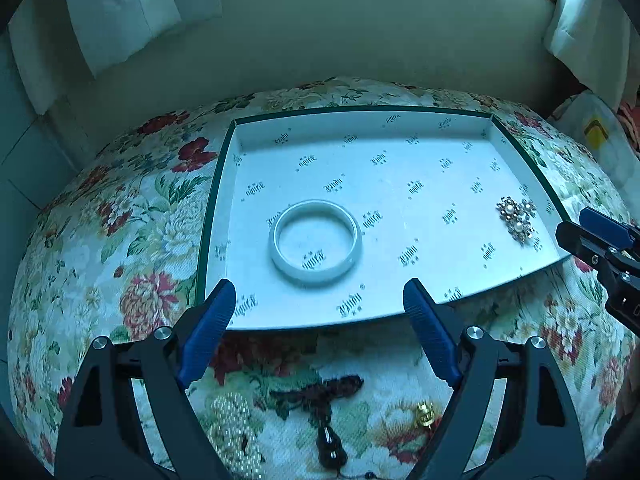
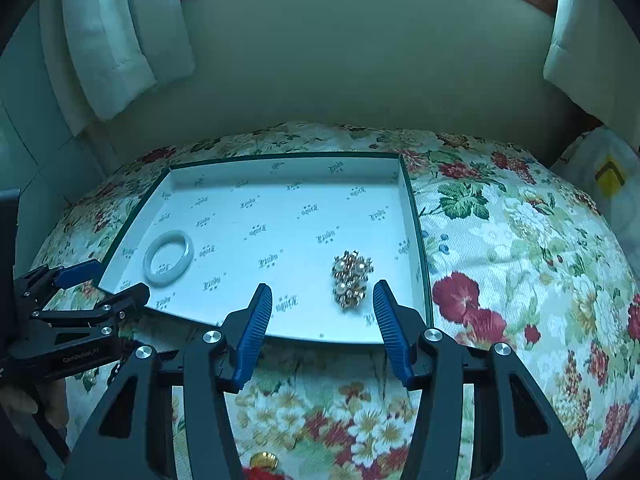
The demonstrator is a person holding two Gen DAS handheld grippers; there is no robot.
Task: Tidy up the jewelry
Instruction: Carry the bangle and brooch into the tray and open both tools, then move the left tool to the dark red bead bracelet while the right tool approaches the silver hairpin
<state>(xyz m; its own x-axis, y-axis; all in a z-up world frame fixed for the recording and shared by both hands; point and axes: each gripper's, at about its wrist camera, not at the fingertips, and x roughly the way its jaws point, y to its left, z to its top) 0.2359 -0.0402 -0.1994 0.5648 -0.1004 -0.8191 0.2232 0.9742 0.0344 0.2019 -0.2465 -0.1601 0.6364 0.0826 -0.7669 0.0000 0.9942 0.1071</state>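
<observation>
A shallow white box [image 1: 224, 200] [image 2: 408, 216] with printed lining lies on a floral cloth. In it lie a pale jade bangle [image 1: 316, 242] [image 2: 168, 258] and a gold pearl brooch [image 1: 517, 216] [image 2: 352, 278]. My left gripper [image 1: 320, 296] is open and empty above the box's near edge, in front of the bangle. My right gripper [image 2: 322, 292] is open and empty, just short of the brooch. On the cloth near me lie a pearl string [image 1: 234, 428], a dark beaded piece with a pendant [image 1: 326, 412] and a small gold item [image 1: 425, 414] [image 2: 264, 460].
The floral-covered table [image 2: 520, 260] ends at a pale wall with white curtains [image 2: 108, 40] at both sides. A plastic bag with a yellow mark [image 2: 608, 176] sits at the right. The right gripper's body shows at the right edge of the left wrist view [image 1: 600, 240].
</observation>
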